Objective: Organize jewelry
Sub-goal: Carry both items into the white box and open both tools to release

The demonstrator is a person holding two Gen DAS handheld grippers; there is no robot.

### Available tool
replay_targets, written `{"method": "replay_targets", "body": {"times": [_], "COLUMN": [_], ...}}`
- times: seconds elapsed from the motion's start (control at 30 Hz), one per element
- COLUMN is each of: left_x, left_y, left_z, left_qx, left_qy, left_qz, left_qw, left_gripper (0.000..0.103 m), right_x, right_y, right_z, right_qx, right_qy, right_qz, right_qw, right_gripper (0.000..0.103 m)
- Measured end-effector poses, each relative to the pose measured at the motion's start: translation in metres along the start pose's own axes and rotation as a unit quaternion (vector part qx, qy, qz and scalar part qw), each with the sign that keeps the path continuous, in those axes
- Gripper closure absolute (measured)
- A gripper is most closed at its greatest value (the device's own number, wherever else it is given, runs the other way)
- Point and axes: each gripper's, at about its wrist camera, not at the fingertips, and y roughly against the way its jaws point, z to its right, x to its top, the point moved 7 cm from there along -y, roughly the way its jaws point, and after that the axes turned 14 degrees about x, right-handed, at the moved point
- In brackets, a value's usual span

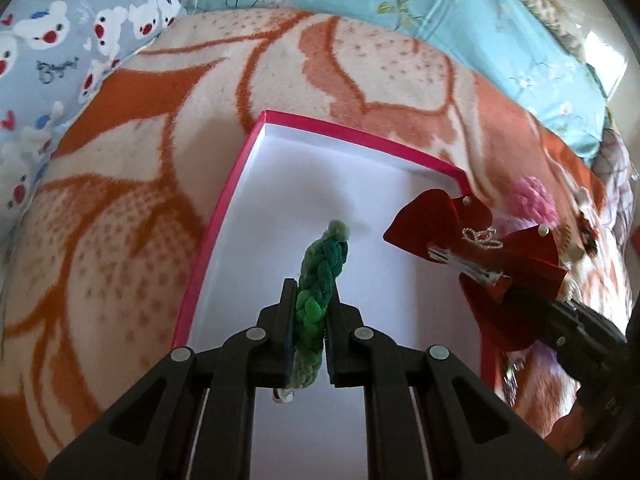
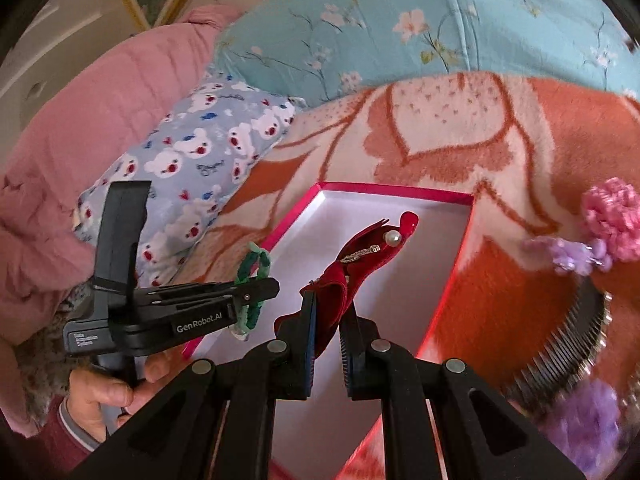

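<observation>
Nearest in the left wrist view, the left gripper [image 1: 310, 320] has its fingers clamped on a braided green fabric hair band [image 1: 320, 284], which stands on edge between them and hangs above the white floor of the shallow pink-rimmed cardboard box [image 1: 224, 216]. In the right wrist view the right gripper [image 2: 328, 320] has its fingers pinched on the lower fold of a red velvet bow hair clip with pearl beads and a small rhinestone crown [image 2: 360, 256]; the bow also hangs over the box, towards its right wall, and does not appear to touch the floor.

The box lies on the orange-and-cream patterned fleece blanket [image 1: 120, 220] that covers the bed. No item can be seen lying on the visible part of its floor, so I judge the sorting to be at its beginning: two pieces are carried over the box and neither is set down yet.

Farther out on the blanket, off the box's right side, more pieces wait: a pink crocheted flower hair tie [image 2: 612, 216], a lilac flower clip [image 2: 568, 256] just beside it, a black toothed headband with a beaded edge [image 2: 568, 352], and a purple fluffy piece [image 2: 592, 416] near the bed's near edge. All of these are left to gather.
</observation>
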Motion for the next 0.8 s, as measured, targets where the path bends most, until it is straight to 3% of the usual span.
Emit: {"method": "replay_targets", "body": {"times": [0.33, 0.67, 0.8], "left_x": [0.031, 0.038, 0.038], "left_y": [-0.045, -0.051, -0.051], "left_z": [-0.012, -0.012, -0.01], "left_qx": [0.03, 0.046, 0.039], "left_qy": [0.009, -0.004, -0.007], "left_qz": [-0.024, -0.018, -0.016], "left_qw": [0.9992, 0.9988, 0.9991], "left_gripper": [0.093, 0.093, 0.085], "right_x": [0.019, 0.013, 0.013], "right_y": [-0.053, -0.066, -0.063], "right_z": [0.038, 0.05, 0.051], "right_qx": [-0.003, -0.002, -0.001], "right_qy": [-0.027, -0.04, -0.045], "right_qz": [-0.029, -0.055, -0.055], "right_qw": [0.999, 0.998, 0.997], "right_gripper": [0.093, 0.086, 0.059]}}
